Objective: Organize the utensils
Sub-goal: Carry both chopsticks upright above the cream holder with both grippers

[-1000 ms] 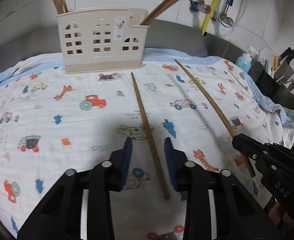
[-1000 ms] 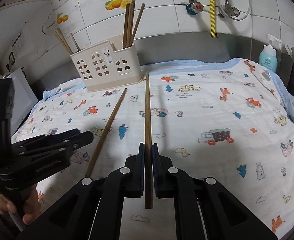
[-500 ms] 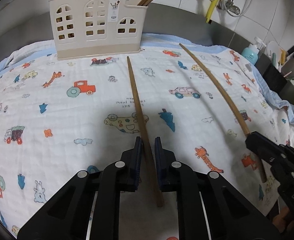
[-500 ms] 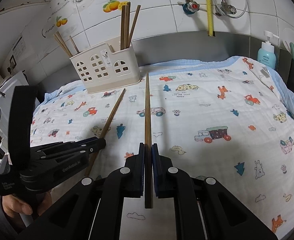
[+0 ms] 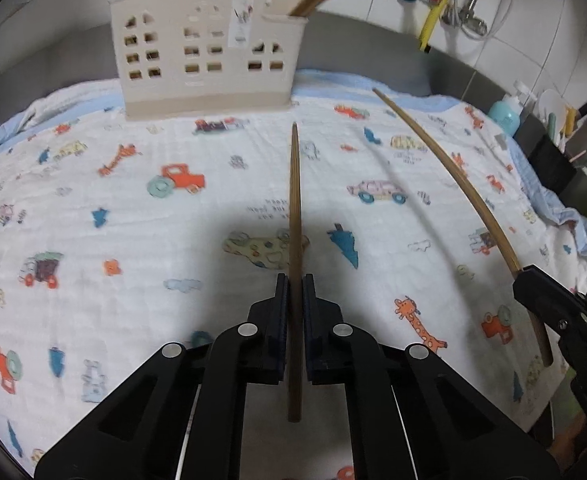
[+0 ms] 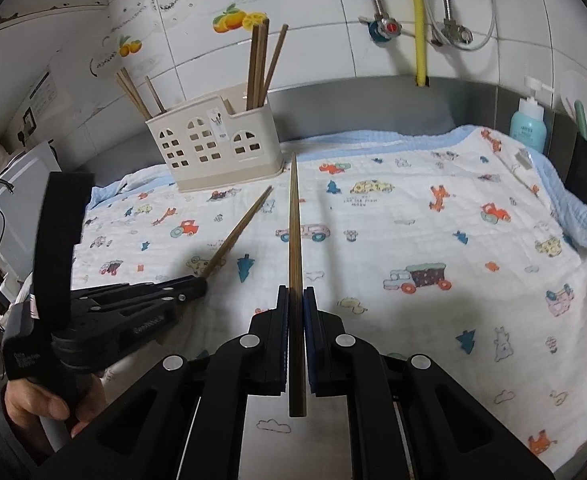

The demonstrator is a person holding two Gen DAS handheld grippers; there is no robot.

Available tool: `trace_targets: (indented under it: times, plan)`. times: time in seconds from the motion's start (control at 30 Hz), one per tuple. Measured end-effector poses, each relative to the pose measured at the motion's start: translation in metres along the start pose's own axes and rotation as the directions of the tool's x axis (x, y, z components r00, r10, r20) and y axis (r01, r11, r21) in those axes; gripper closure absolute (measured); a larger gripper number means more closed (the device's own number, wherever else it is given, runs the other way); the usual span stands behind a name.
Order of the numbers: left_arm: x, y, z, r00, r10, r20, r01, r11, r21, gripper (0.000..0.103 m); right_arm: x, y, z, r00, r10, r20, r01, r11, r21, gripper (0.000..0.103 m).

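My left gripper is shut on a brown chopstick and holds it above the cloth, its tip pointing at the cream utensil holder. My right gripper is shut on a second chopstick, also lifted and aimed toward the holder. Each gripper shows in the other's view, the right one at the right edge and the left one at the left. Several chopsticks stand in the holder's two end compartments.
A white cloth with cartoon prints covers the counter. A teal soap bottle and a black knife rack stand at the right. Pipes and a yellow hose hang on the tiled wall behind.
My left gripper closed on the chopstick lying on the cloth and lifted it, tip swinging straight ahead. The right gripper kept its chopstick and rose slightly.
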State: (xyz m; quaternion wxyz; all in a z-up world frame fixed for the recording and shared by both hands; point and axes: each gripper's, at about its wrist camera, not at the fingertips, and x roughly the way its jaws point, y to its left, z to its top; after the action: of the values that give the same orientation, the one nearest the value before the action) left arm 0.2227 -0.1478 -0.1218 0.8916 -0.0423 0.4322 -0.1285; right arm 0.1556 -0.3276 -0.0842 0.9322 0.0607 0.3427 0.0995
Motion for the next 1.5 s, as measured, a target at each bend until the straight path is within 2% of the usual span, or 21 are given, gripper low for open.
trace_targets:
  times: [0.2, 0.37, 0.57, 0.7, 0.9, 1.03, 1.33, 1.5]
  plan:
    - [-0.039, 0.007, 0.01, 0.996, -0.037, 0.079, 0.034, 0.999, 0.038, 0.097, -0.014, 0.009, 0.012, 1.0, 0.002, 0.027, -0.001, 0.999, -0.038, 0.096]
    - [-0.065, 0.009, 0.02, 0.992, -0.044, 0.119, 0.034, 0.996, 0.088, 0.097, -0.028, 0.021, 0.024, 0.998, 0.007, 0.063, -0.002, 0.997, -0.077, 0.096]
    - [-0.081, 0.016, 0.023, 0.993, -0.058, 0.106, 0.043, 0.989, 0.143, 0.097, -0.037, 0.034, 0.039, 0.995, 0.025, 0.095, -0.016, 0.995, -0.1, 0.096]
    - [-0.079, 0.024, 0.021, 0.995, -0.085, 0.055, 0.076, 0.985, 0.153, 0.097, -0.038, 0.04, 0.045, 0.994, 0.029, 0.103, -0.017, 0.993, -0.116, 0.096]
    - [-0.068, 0.036, 0.012, 0.999, -0.05, -0.002, 0.049, 0.984, 0.17, 0.097, -0.04, 0.047, 0.051, 0.993, 0.032, 0.115, -0.016, 0.991, -0.135, 0.096]
    - [-0.072, 0.039, 0.01, 0.999, -0.049, -0.001, 0.048, 0.982, 0.185, 0.097, -0.04, 0.048, 0.057, 0.992, 0.048, 0.115, -0.033, 0.99, -0.134, 0.096]
    - [-0.105, 0.055, 0.035, 0.993, -0.035, 0.116, 0.018, 0.988, 0.152, 0.097, -0.048, 0.058, 0.099, 0.984, 0.094, 0.151, -0.067, 0.982, -0.174, 0.096]
    - [-0.12, 0.066, 0.058, 0.986, -0.059, 0.157, 0.041, 0.992, 0.117, 0.097, -0.051, 0.067, 0.134, 0.981, 0.124, 0.149, -0.091, 0.973, -0.212, 0.096]
